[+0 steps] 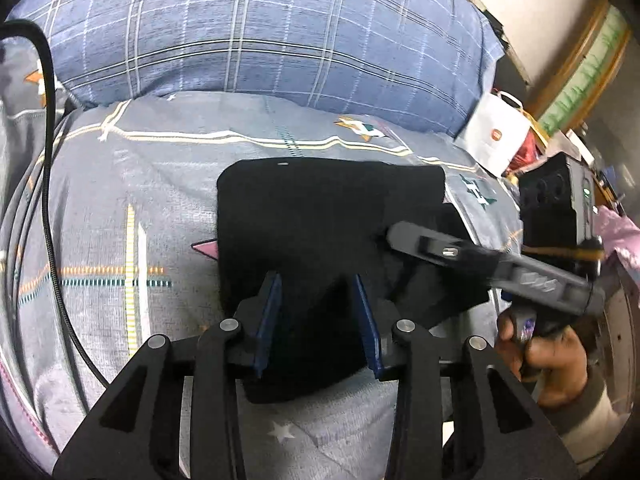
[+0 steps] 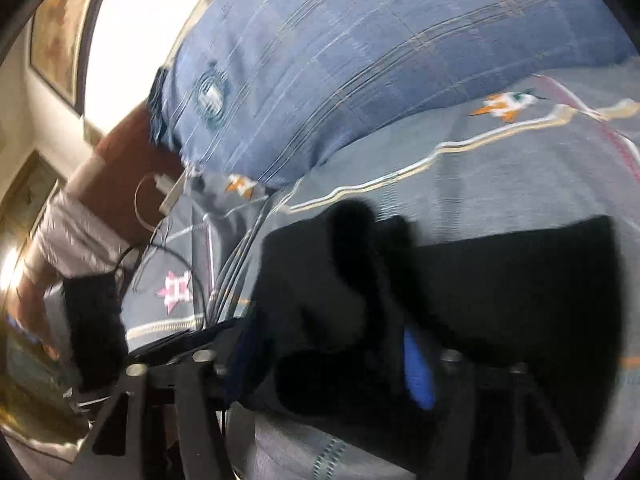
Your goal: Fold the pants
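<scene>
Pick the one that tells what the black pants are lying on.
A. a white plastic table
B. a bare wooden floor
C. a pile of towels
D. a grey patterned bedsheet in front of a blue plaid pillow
D: the folded black pants lie flat on the grey patterned bedsheet, with the blue plaid pillow just behind them.

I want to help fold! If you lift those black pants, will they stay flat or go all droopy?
Probably droopy: the black pants are soft cloth, lying folded and limp on the bedsheet. Likely light, too. They shouldn't slide easily, since the sheet looks soft.
</scene>
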`<state>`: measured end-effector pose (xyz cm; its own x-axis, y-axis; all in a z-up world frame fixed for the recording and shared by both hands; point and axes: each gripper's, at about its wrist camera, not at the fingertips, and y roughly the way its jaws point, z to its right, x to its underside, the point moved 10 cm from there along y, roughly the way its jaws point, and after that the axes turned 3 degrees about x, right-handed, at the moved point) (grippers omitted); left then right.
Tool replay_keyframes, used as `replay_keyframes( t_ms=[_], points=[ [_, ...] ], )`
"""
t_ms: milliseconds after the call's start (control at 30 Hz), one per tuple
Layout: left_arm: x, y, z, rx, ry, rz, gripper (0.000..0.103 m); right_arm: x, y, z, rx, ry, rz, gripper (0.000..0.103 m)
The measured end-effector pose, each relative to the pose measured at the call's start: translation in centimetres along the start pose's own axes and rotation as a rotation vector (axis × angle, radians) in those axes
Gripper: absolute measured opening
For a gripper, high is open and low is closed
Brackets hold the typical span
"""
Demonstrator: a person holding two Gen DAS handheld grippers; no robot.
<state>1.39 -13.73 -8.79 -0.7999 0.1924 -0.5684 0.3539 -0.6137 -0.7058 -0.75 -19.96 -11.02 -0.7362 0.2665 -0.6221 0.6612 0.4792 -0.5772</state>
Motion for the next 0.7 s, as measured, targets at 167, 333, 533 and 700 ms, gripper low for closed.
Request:
replay_keyframes(
  t_ms=[167,333,533,700],
  points=[
    [-0.5,-1.0,1.5,-0.004,0.047,0.015,0.035,-0.6,-2.2,-1.1,-0.004,-0.016,0.068,0.012],
    [-2.1,-2.1,4.3,0.023,0.092,0.051,0.044,-2.4,-8.5,-0.3,0.016,-0.023,0.184,0.012],
    [-1.6,1.3,6.7,0.021,0.143,0.013,0.05,-1.3,-9.7,6.5,0.201,0.055,0.164,0.012],
    [-0.3,4.8,6.4,-0.06,0.169,-0.04,0.05,0.1,-8.1,10.6,0.224,0.174,0.142,0.012]
  ],
)
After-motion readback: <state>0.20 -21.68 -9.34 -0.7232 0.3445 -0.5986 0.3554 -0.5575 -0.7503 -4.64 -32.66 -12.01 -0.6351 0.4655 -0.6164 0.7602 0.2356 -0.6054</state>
